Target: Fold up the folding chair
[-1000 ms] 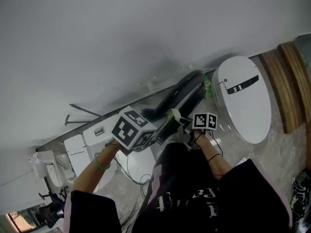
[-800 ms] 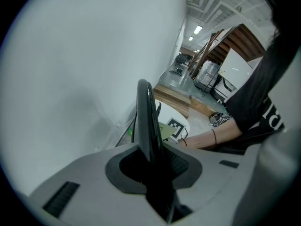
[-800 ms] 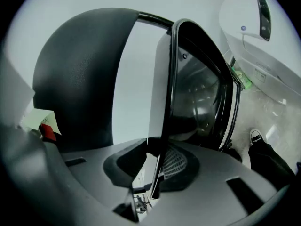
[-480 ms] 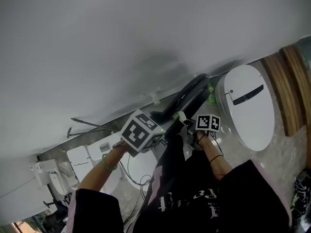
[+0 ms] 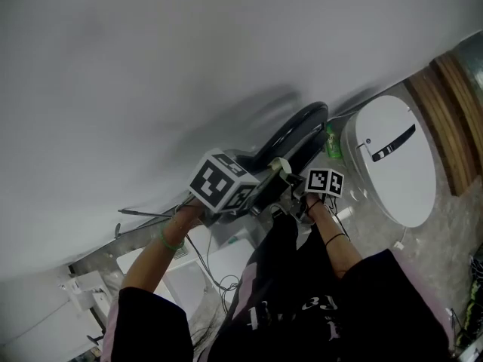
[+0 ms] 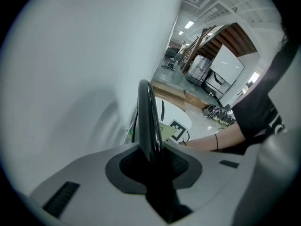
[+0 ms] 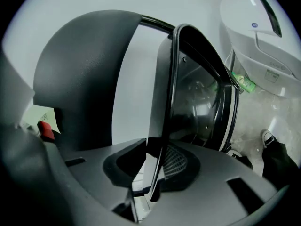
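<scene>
Left tongs point(image 6: 152, 163) and right tongs point(image 7: 154, 166) both grip the folding chair's point(image 5: 298, 130) near end, and its length extends away from them.

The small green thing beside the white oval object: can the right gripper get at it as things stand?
Probably not. The right gripper is shut on the folding chair, and the small green thing lies beyond the chair's far rim. It would have to let go first.

chair point(image 5: 298, 129): glossy blk, smooth | wall point(image 5: 189, 51): matt wht | plank point(image 5: 451, 127): wood
</scene>
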`<state>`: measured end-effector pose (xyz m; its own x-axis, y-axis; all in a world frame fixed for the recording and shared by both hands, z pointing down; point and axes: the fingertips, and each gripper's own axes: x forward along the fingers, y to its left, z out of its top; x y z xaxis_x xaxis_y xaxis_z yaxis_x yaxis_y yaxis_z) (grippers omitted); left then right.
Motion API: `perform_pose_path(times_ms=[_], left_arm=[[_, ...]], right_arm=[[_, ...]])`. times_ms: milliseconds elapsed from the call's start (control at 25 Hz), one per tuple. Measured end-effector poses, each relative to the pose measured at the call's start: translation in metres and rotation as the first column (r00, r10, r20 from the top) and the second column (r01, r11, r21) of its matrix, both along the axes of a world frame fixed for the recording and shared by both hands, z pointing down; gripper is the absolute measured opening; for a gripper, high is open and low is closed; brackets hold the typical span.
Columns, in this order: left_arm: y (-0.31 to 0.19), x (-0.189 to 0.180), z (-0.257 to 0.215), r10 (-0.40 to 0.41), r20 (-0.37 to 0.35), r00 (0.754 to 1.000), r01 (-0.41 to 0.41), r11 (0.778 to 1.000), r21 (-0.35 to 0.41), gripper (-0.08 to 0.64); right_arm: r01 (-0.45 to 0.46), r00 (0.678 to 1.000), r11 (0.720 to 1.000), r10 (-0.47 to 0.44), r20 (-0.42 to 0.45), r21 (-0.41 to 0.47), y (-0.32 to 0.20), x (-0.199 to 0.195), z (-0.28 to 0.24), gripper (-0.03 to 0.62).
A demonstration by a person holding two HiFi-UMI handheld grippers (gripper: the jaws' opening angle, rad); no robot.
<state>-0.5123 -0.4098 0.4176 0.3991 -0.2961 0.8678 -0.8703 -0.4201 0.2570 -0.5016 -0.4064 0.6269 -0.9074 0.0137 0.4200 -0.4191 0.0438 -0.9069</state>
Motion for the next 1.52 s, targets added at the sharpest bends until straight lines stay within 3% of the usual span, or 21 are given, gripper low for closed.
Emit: perform_pose_path(times_ms=[360, 640, 800, 920, 960, 1080, 1160, 1280, 1400, 1520], left_arm=[[-0.047, -0.062, 0.008, -0.076, -0.039, 0.996, 0.077, 0.997, 0.002, 0.080], [-0.053, -0.065, 0.010, -0.086, -0.052, 0.995, 0.088, 0.995, 0.050, 0.080], [-0.049, -0.061, 0.015, -0.078, -0.108, 0.991, 0.083, 0.996, 0.038, 0.080], [-0.050, -0.067, 0.016, -0.122, -0.063, 0.991, 0.126, 0.990, 0.064, 0.108], [-0.051, -0.071, 0.016, -0.147, -0.035, 0.988, 0.150, 0.985, 0.080, 0.145], [-0.052, -0.083, 0.013, -0.214, 0.019, 0.977, 0.209, 0.968, 0.142, 0.219], [-0.050, -0.087, 0.006, -0.243, 0.035, 0.969, 0.233, 0.956, 0.180, 0.222], [-0.042, -0.093, -0.004, -0.283, 0.042, 0.958, 0.268, 0.939, 0.215, 0.222], [-0.034, -0.099, -0.022, -0.352, 0.003, 0.936, 0.339, 0.904, 0.261, 0.222], [-0.023, -0.098, -0.050, -0.423, -0.111, 0.900, 0.435, 0.845, 0.310, 0.221]], right_arm=[[-0.031, 0.999, 0.999, 0.032, -0.023, 0.035, -0.042, -0.051, 0.008, 0.075], [-0.058, 0.998, 0.998, 0.058, -0.014, 0.034, -0.043, -0.049, 0.010, 0.075], [-0.063, 0.998, 0.996, 0.064, -0.008, 0.057, -0.043, -0.050, 0.009, 0.083], [-0.058, 0.998, 0.995, 0.056, 0.020, 0.079, -0.043, -0.050, 0.007, 0.084], [-0.041, 0.999, 0.995, 0.040, 0.017, 0.087, -0.042, -0.050, 0.008, 0.086], [0.044, 0.998, 0.990, -0.038, -0.053, 0.131, -0.036, -0.039, 0.017, 0.171], [0.081, 0.993, 0.983, -0.065, -0.097, 0.164, -0.033, -0.027, 0.020, 0.227], [0.085, 0.992, 0.981, -0.067, -0.105, 0.176, -0.026, -0.008, 0.017, 0.227], [0.073, 0.992, 0.984, -0.055, -0.113, 0.165, -0.018, 0.016, 0.010, 0.225], [0.043, 0.996, 0.986, -0.030, -0.081, 0.159, -0.013, 0.035, -0.009, 0.225]])
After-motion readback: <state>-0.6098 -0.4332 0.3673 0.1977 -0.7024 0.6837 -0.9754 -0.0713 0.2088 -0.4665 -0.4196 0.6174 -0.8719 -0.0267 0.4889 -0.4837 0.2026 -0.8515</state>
